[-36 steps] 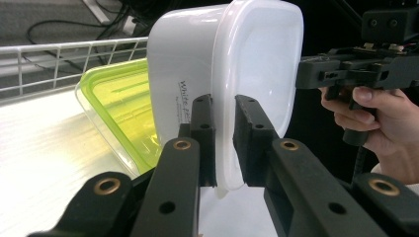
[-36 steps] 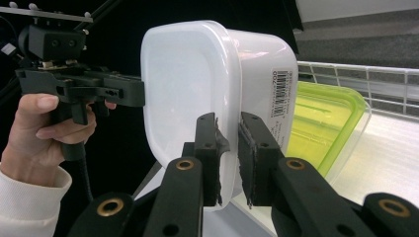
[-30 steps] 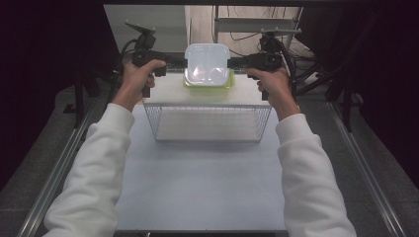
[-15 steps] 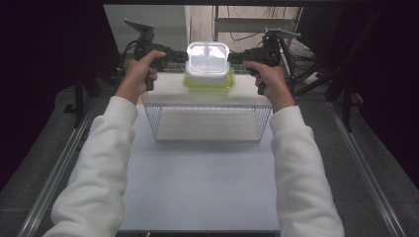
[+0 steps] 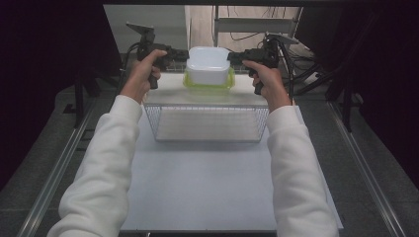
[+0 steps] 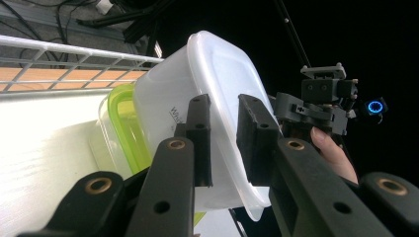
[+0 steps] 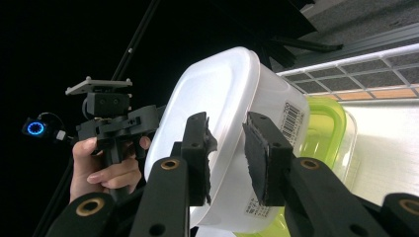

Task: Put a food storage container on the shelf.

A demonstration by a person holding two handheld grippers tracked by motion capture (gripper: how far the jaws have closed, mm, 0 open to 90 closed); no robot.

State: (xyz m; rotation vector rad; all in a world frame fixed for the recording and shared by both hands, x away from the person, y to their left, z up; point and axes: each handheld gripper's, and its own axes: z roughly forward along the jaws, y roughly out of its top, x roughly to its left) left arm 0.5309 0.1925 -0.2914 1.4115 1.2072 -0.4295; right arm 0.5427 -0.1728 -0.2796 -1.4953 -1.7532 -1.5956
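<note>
A white plastic container (image 5: 207,63) lies tipped on a green-rimmed container (image 5: 207,86) inside the wire basket (image 5: 207,123), by its far wall. My left gripper (image 5: 184,53) reaches it from the left and my right gripper (image 5: 232,57) from the right. In the left gripper view the white container (image 6: 217,74) has its edge between the left gripper (image 6: 223,101) jaws, with gaps at the pads. In the right gripper view the right gripper (image 7: 227,121) jaws have just been opening, and the container's edge (image 7: 222,94) stands loosely between them.
White-sleeved arms run up both sides of the table. The basket's wire wall (image 6: 74,54) runs just behind the containers. Cables and a metal frame (image 5: 257,24) lie beyond the table. Grey rails (image 5: 365,173) border the white table top (image 5: 207,187).
Both hands have moved a little farther from the person and lower, carrying the white container with them. Its top looked glossy before and now looks plain white.
</note>
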